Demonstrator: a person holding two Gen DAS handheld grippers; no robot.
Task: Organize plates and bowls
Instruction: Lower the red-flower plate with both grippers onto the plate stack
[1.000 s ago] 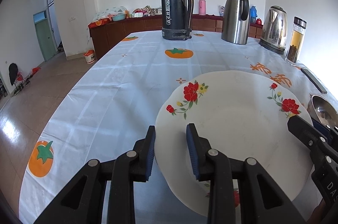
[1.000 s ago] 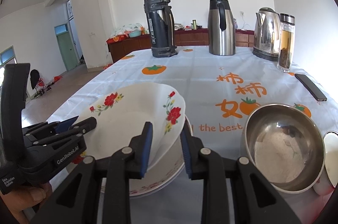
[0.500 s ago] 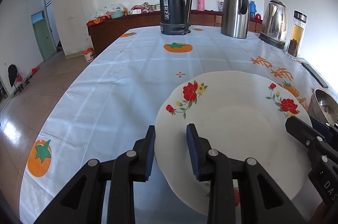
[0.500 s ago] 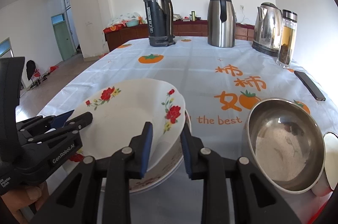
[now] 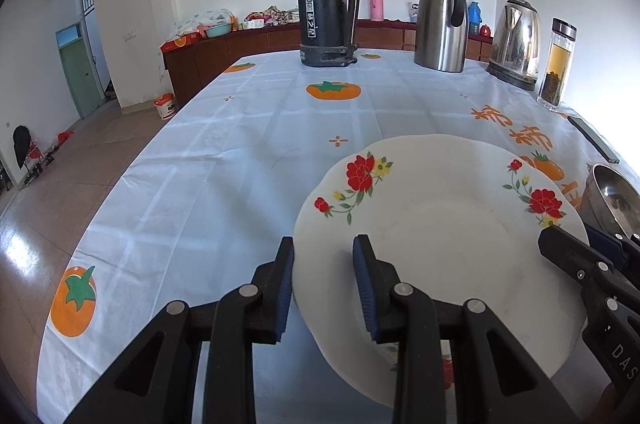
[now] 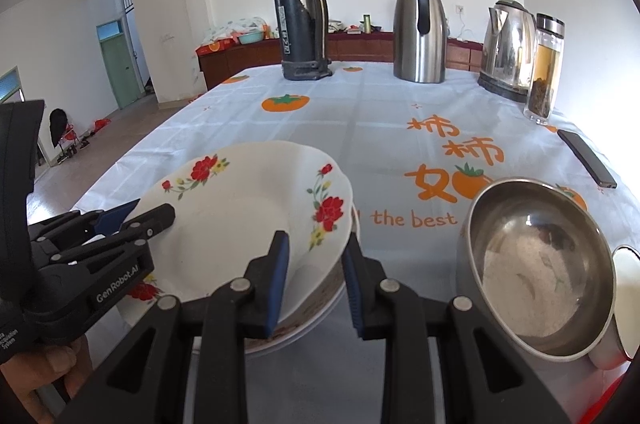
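Two hand-held grippers lift a flowered plate over a stack of plates on a worktop.

Nearest, the left hand-held gripper point(image 5: 323, 278) pinches the plate's point(image 5: 440, 236) near left rim between its blue pads, and the right hand-held gripper point(image 6: 314, 264) pinches the opposite rim, so the white plate with red flowers hangs tilted between them. A hand point(image 6: 44, 376) shows at the lower left of the right wrist view. Directly under the plate lies a stack of plates point(image 6: 304, 324) on the worktop point(image 5: 240, 144), which has a white cloth printed with orange fruit. Just right of the stack sits a steel bowl point(image 6: 536, 264). Further back on the right lies a dark phone point(image 6: 586, 158). At the far end stand a black flask point(image 5: 326, 0), a steel jug point(image 5: 442, 20), a kettle point(image 5: 516, 42) and a glass bottle point(image 5: 558, 62).
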